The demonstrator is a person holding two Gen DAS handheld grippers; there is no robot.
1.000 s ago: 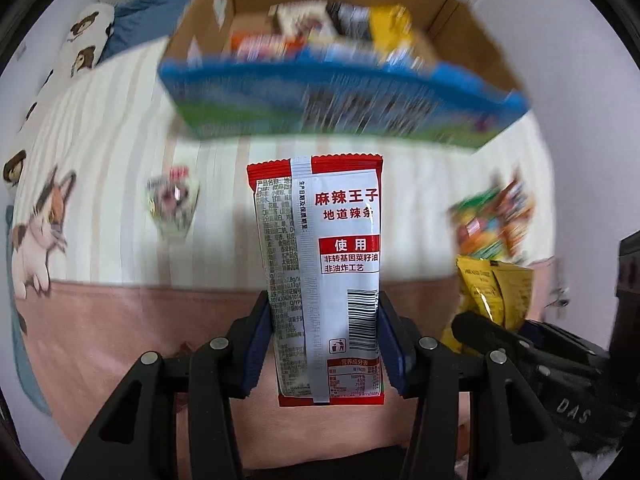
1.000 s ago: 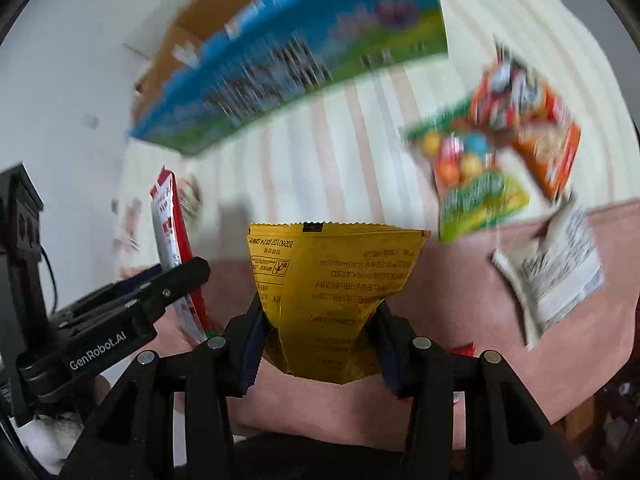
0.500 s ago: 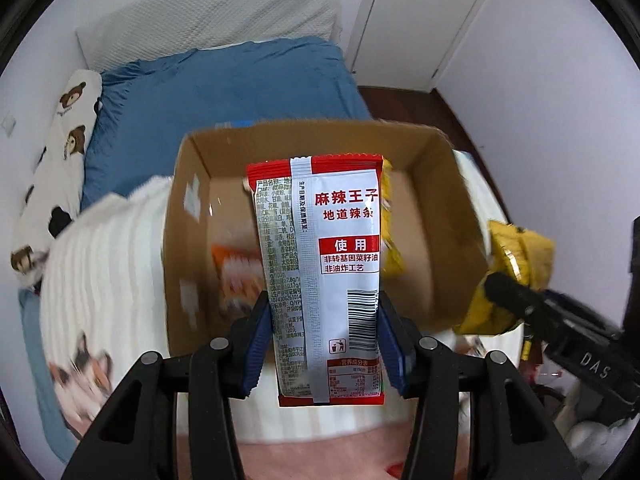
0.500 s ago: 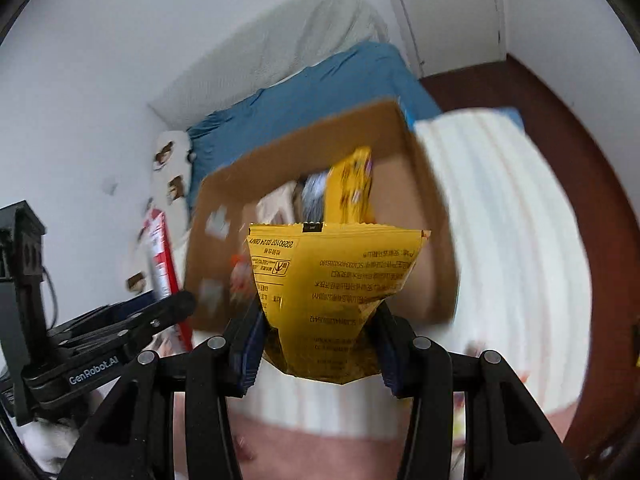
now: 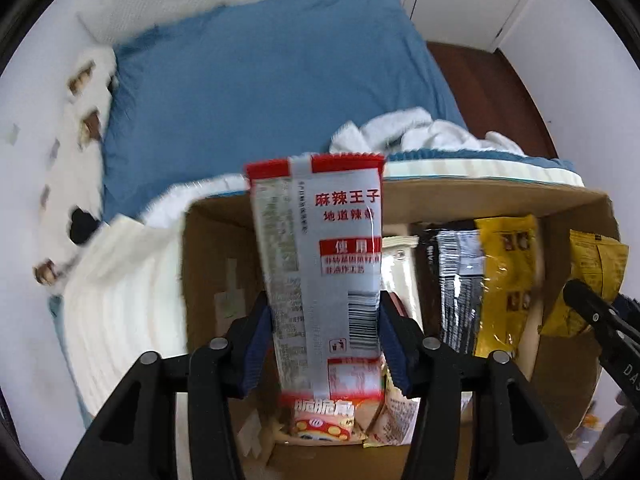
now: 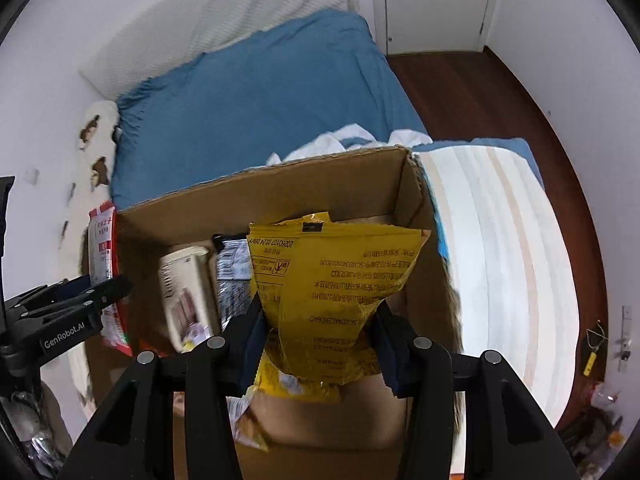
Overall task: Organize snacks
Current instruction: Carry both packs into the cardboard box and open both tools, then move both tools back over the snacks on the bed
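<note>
Cardboard box (image 5: 216, 248), open at the top, sits on a cream striped blanket (image 5: 128, 304) on a bed with a blue sheet (image 5: 260, 80). Both hand-held grippers hang above the box interior, pointing down into it.

Left hand-held gripper (image 5: 325, 338): its jaws have just been opening. The red-and-silver snack packet (image 5: 320, 256) stands upright between the blue pads, and both pads touch its side edges. The packet is over the left half of the box, its lower end above a red-and-white snack bag (image 5: 324, 420) on the box floor.

Right hand-held gripper (image 6: 320, 344): its jaws have also just been opening. The yellow snack bag (image 6: 332, 284) remains between the pads, pinched at its lower part and fanning out above. It is positioned over the right half of the box, near the right wall.

Inside the box, a beige packet (image 6: 184, 292), a black-and-silver packet (image 5: 460, 280) and a yellow packet (image 5: 508, 272) stand against the far wall.
</note>
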